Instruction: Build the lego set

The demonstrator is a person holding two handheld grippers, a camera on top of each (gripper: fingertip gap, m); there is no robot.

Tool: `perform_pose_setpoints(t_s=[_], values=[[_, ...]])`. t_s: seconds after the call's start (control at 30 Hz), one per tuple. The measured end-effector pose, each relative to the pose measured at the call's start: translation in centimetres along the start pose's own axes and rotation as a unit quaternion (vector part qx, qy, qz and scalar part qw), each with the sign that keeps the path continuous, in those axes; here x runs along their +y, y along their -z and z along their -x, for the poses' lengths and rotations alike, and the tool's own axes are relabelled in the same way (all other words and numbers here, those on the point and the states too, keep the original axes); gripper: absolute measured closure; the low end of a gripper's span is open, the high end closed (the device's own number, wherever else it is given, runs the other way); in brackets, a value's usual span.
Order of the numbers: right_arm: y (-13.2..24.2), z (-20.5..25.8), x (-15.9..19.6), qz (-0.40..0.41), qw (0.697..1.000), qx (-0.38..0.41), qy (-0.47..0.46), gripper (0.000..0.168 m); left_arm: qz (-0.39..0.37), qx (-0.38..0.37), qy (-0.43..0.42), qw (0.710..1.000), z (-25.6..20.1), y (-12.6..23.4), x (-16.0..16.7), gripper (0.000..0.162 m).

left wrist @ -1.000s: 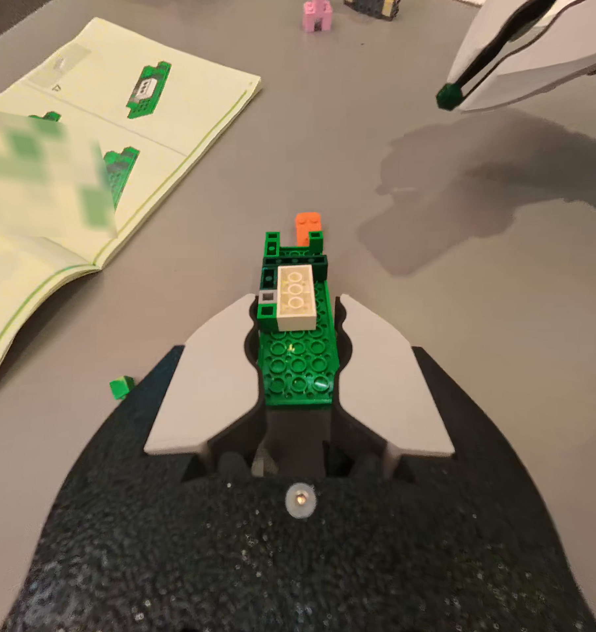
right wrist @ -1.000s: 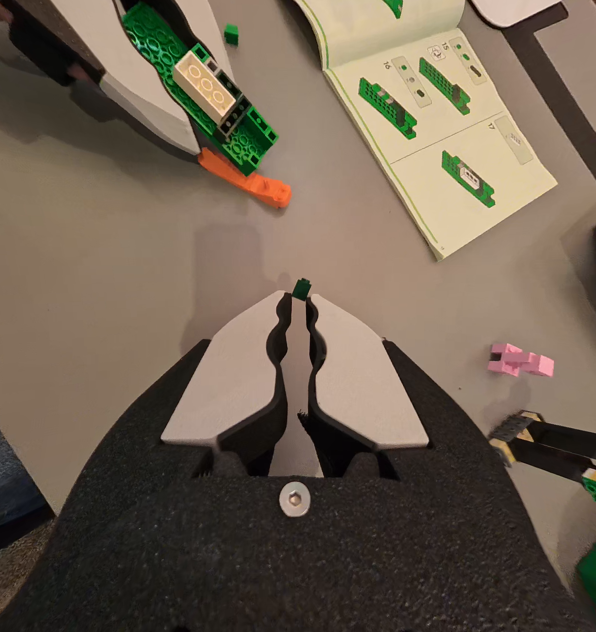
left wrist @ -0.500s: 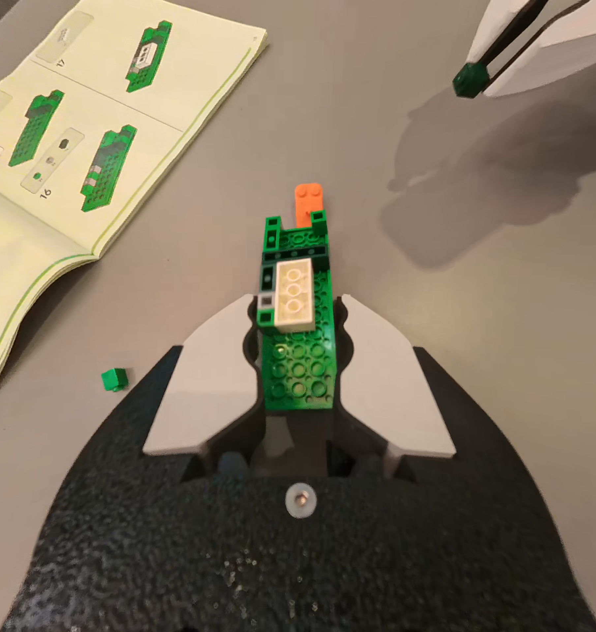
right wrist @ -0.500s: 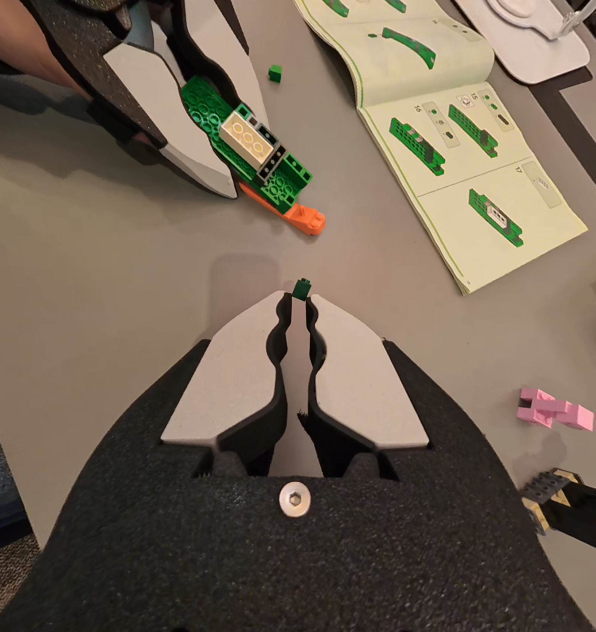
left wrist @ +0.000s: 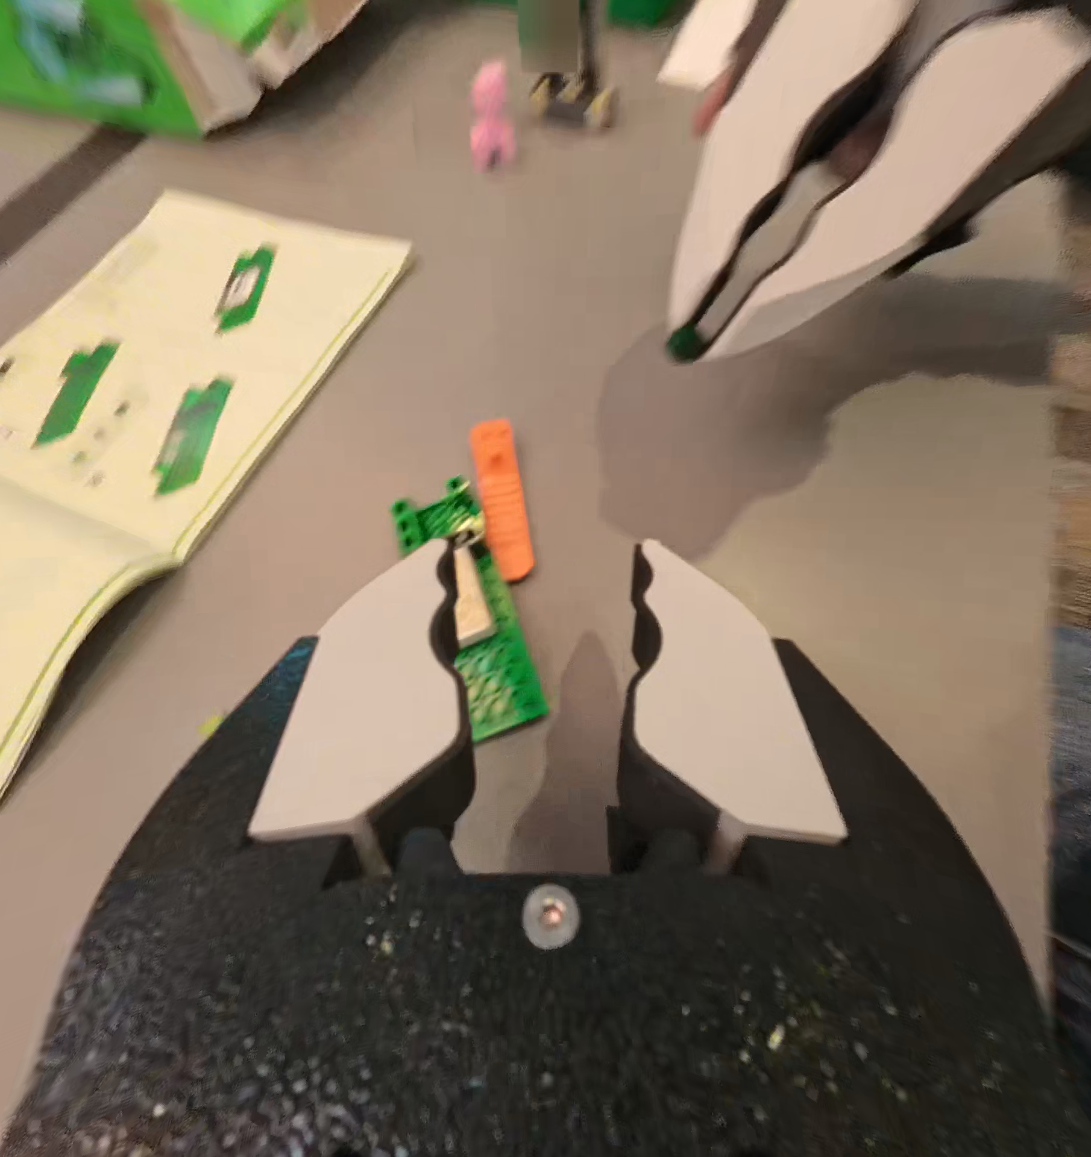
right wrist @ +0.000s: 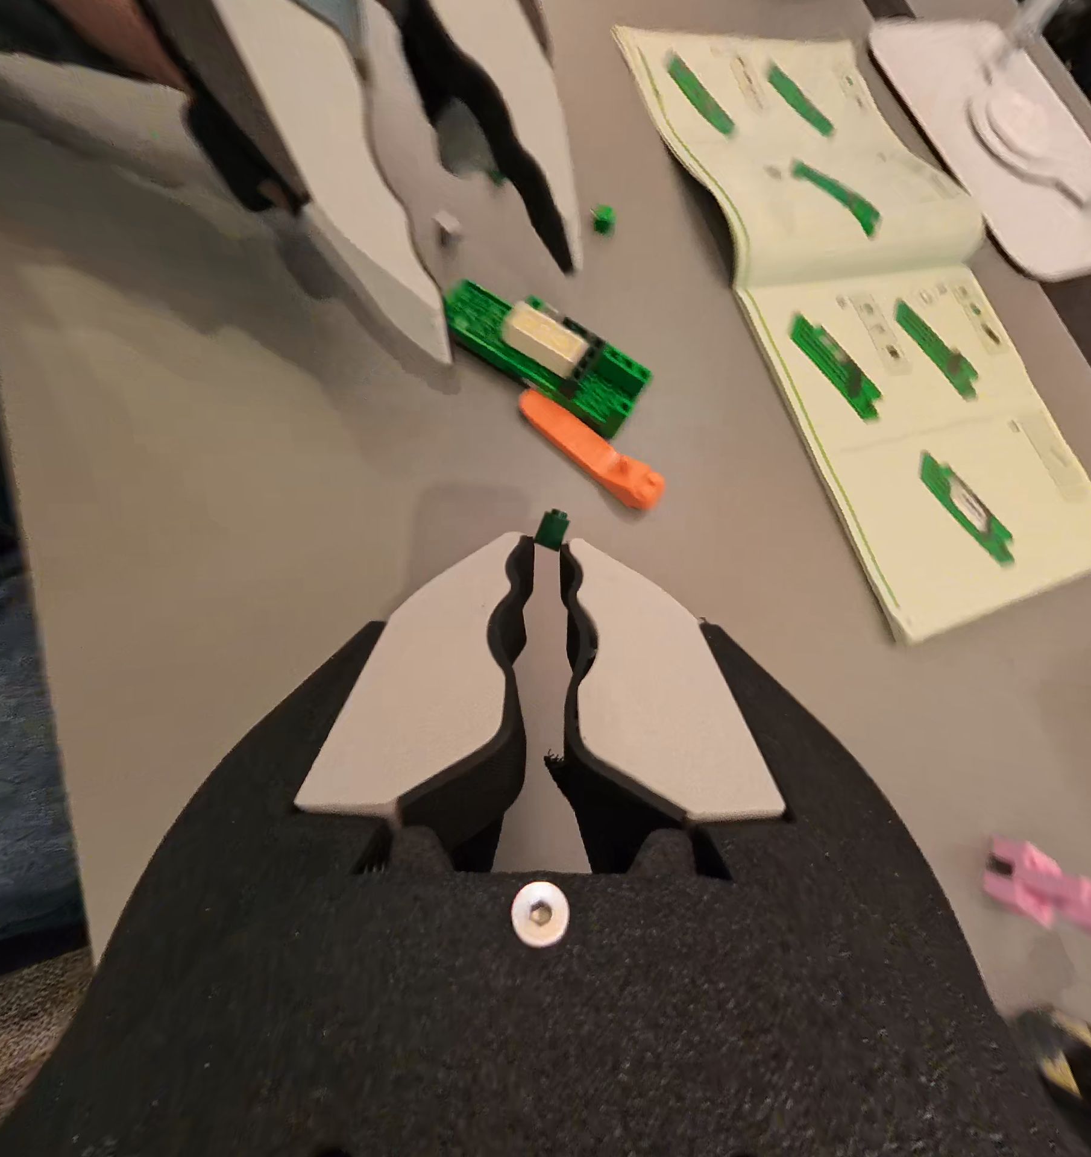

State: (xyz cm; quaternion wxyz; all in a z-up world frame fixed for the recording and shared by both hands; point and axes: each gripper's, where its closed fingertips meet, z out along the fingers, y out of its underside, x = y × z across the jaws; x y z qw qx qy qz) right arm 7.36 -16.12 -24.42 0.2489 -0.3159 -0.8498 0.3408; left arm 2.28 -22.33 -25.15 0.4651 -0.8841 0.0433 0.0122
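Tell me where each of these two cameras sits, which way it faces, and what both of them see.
Left wrist view: on the left tool, looking forward and down at the table; its own open fingers frame the green build, the right tool opposite.

Right wrist view: on the right tool, looking down the table the other way; its fingers pinch a small dark green brick, the left tool ahead.

Shared: the green build, orange piece, instruction booklet, pink figure.

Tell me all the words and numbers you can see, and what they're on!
Instruction booklet: small marks beside the pictures, too blurred to read.
Green box: printing smeared, unreadable.
Green build, orange piece, small green brick in the right gripper: no writing shows.
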Motion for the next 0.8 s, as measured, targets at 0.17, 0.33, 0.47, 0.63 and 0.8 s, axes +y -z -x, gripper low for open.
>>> perform_pose_setpoints(t_s=[0.17,0.33,0.47,0.63,0.8], values=[[0.4,2.4,-3.2,-0.061,0.993,-0.027,0.094,0.161,-0.09,0.13,0.038,0.987,-3.9,1.3,-4.1,0.124],[1.5,3.3,-5.8,-0.069,0.966,0.057,0.243,0.161,-0.125,0.258,0.164,0.944,-5.7,2.4,-6.1,0.127],[2.1,3.6,-7.0,-0.048,0.943,0.1,0.312,0.161,-0.134,0.285,0.171,0.934,-6.3,2.8,-6.5,0.135],[2.1,3.8,-7.4,-0.024,0.926,0.12,0.357,0.161,-0.147,0.311,0.171,0.923,-7.0,3.4,-7.1,0.154],[2.0,3.9,-8.3,-0.045,0.922,0.144,0.358,0.16,-0.174,0.341,0.186,0.905,-6.7,4.3,-7.5,0.154]])
